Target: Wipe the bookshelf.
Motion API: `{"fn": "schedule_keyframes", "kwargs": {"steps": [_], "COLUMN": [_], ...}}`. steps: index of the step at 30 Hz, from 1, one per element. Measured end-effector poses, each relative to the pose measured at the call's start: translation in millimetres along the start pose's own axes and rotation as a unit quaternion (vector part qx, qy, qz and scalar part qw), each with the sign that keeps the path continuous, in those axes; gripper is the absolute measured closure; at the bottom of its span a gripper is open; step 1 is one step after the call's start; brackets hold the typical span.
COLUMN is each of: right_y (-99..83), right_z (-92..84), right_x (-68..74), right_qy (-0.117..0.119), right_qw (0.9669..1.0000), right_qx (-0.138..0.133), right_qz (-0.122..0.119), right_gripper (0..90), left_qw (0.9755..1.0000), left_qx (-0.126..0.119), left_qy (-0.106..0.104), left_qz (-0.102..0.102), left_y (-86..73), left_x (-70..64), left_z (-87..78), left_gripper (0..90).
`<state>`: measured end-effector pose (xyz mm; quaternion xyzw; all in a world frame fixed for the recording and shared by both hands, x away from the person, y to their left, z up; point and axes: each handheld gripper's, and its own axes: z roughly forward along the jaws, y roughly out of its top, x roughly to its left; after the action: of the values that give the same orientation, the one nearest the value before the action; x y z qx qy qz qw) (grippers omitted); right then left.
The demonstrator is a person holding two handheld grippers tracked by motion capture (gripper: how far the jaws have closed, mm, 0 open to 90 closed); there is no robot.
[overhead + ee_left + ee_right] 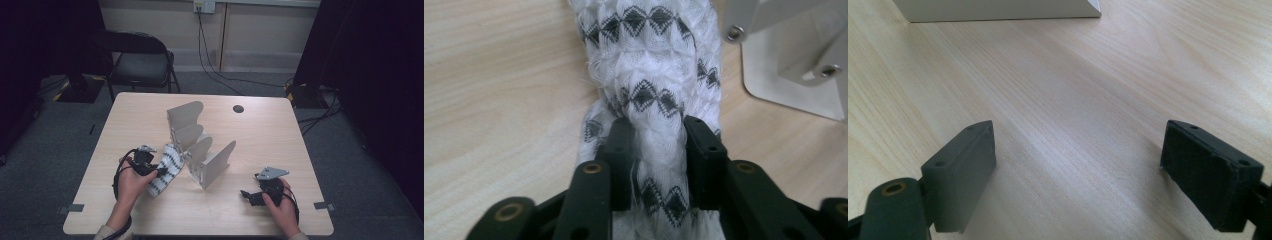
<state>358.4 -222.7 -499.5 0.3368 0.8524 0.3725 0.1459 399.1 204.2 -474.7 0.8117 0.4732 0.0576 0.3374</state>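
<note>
A white knitted cloth (167, 167) with rows of black diamonds lies on the wooden table (265, 140), its far end leaning against a grey metal divider rack (200, 145). My left gripper (159, 171) is shut on the cloth. In the left gripper view the cloth (649, 65) is pinched into a narrow bunch between the two black pads (704, 150) of the left gripper (654, 130). My right gripper (245, 194) rests near the table's front right edge. Its jaws stand wide open in the right gripper view (1078, 165), with bare wood between them.
The rack's base plate (794, 60) lies just right of the cloth, and its edge (998, 10) sits beyond the right gripper. A round cable hole (238, 108) is at the table's far side. A black chair (140, 62) stands behind the table.
</note>
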Motion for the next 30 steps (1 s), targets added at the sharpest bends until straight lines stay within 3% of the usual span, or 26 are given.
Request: {"fn": "schedule_keyframes", "kwargs": {"steps": [7, 14, 24, 26, 28, 30], "right_y": [0.0, 0.0, 0.0, 0.0, 0.0, 0.0], "right_z": [0.0, 0.0, 0.0, 0.0, 0.0, 0.0], "right_x": [0.1, 0.5, 0.5, 0.5, 0.4, 0.5], "right_qy": [0.0, -0.001, -0.001, -0.001, -0.001, -0.001], "right_qw": [1.0, 1.0, 1.0, 1.0, 1.0, 1.0], "right_qx": [0.0, 0.0, 0.0, 0.0, 0.0, 0.0], "right_qz": [0.0, 0.001, 0.001, 0.001, 0.001, 0.001], "right_gripper": [13.7, 13.7, 13.7, 13.7, 13.7, 13.7], "left_qw": [1.0, 0.9994, 0.9973, 0.9951, 0.9946, 0.9945], "left_qx": [-0.003, -0.006, -0.005, 0.001, -0.002, -0.004], "left_qy": [-0.002, 0.014, 0.032, 0.043, 0.048, 0.043], "left_qz": [0.004, 0.03, 0.066, 0.089, 0.092, 0.095], "left_y": [-8.9, -15.3, -30.9, -31.1, -31.5, -31.7], "left_x": [-8.5, -8.8, -16.4, -18.2, -20.2, -21.5], "left_z": [-4.1, -13.7, -11.0, -10.8, -10.1, -10.7], "left_gripper": [52.0, 36.1, 36.3, 38.8, 40.6, 49.1]}}
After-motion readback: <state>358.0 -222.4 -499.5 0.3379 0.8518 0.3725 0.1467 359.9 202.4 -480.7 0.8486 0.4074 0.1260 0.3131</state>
